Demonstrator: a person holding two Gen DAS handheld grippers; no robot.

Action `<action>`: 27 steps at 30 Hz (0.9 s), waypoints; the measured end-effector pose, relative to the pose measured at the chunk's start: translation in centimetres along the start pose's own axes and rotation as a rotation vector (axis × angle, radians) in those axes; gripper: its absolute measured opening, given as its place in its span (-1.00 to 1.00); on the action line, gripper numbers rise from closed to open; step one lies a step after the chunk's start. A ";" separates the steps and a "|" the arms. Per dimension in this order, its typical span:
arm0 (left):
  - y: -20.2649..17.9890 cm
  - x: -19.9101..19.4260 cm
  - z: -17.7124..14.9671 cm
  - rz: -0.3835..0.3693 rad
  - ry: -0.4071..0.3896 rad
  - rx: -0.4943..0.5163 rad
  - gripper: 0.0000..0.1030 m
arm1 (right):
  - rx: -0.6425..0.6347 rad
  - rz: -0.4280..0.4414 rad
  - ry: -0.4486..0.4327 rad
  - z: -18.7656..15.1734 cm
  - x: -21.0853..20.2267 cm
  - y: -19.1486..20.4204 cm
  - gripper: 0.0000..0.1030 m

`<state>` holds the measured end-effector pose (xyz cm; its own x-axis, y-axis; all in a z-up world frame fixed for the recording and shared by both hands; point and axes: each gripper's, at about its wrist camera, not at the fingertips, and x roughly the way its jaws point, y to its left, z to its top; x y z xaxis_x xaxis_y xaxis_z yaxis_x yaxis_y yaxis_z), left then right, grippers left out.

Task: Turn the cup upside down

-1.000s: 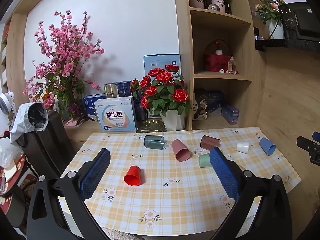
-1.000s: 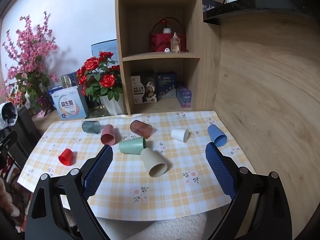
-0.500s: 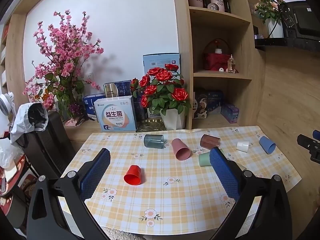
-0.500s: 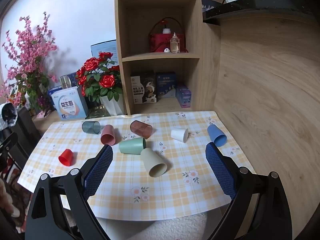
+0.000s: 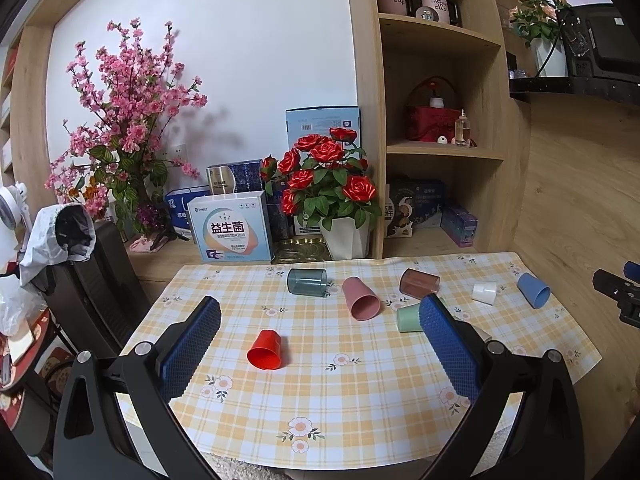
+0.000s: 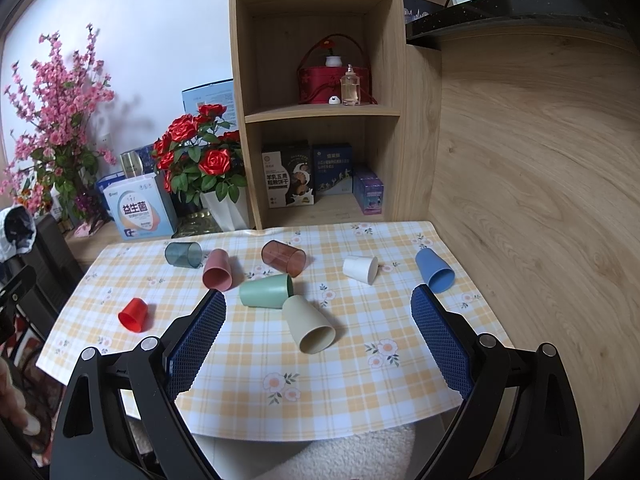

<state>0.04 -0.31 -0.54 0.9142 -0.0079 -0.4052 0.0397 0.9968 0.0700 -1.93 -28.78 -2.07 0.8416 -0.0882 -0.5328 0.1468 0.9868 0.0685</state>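
Your left gripper (image 5: pixel 320 336) and right gripper (image 6: pixel 318 324) both hover over the bench (image 6: pixel 360 392), fingers apart, holding nothing. Cups lie on their sides: beige cup (image 6: pixel 310 326) nearest, red cup (image 5: pixel 266 349) left, roses (image 6: pixel 200 160) behind.

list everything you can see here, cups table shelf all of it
cups: 8, lying on the table: red, grey, pink, brown, green, beige, white, blue
table: 1, yellow check cloth
roses: 1 white pot, red, behind table
blossom: 1, pink, back left
boxes: several, behind table and on the shelf
shelf: 1, wood, back
left hand-held gripper: open
right hand-held gripper: open
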 end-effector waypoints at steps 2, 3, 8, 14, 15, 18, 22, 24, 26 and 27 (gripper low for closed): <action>0.0 0.0 0.0 -0.001 0.000 -0.001 0.88 | 0.000 0.000 -0.001 0.0 0.0 0.0 0.77; 0.0 0.0 0.0 0.000 -0.001 -0.001 0.88 | 0.000 0.000 -0.001 0.0 0.0 0.0 0.77; 0.1 -0.1 0.0 0.000 -0.003 -0.002 0.88 | 0.001 0.001 -0.003 -0.1 0.1 -0.2 0.77; 0.2 -0.3 0.2 -0.001 -0.007 -0.006 0.88 | 0.002 0.002 -0.003 0.1 -0.3 0.0 0.77; 0.2 -0.3 0.2 -0.001 -0.006 -0.007 0.88 | 0.002 0.002 -0.003 0.0 -0.2 0.0 0.77; 0.2 -0.3 0.3 0.000 -0.007 -0.005 0.88 | 0.002 0.002 -0.004 0.4 -0.5 0.3 0.77; 0.2 -0.4 0.5 0.000 -0.008 -0.006 0.88 | 0.002 0.003 -0.004 0.6 -0.9 0.3 0.77; 0.3 -0.4 0.5 0.000 -0.009 -0.006 0.88 | 0.002 0.003 -0.004 0.6 -0.9 0.3 0.77; 0.3 -0.5 0.7 0.000 -0.010 -0.007 0.88 | 0.003 0.003 -0.006 0.5 -0.8 0.3 0.77; 0.3 -0.5 0.8 0.001 -0.011 -0.008 0.88 | 0.003 0.003 -0.006 0.6 -0.9 0.3 0.77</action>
<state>-0.13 -0.03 0.41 0.9186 -0.0081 -0.3952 0.0360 0.9974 0.0632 -2.34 -28.45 -1.11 0.8452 -0.0863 -0.5275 0.1459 0.9866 0.0724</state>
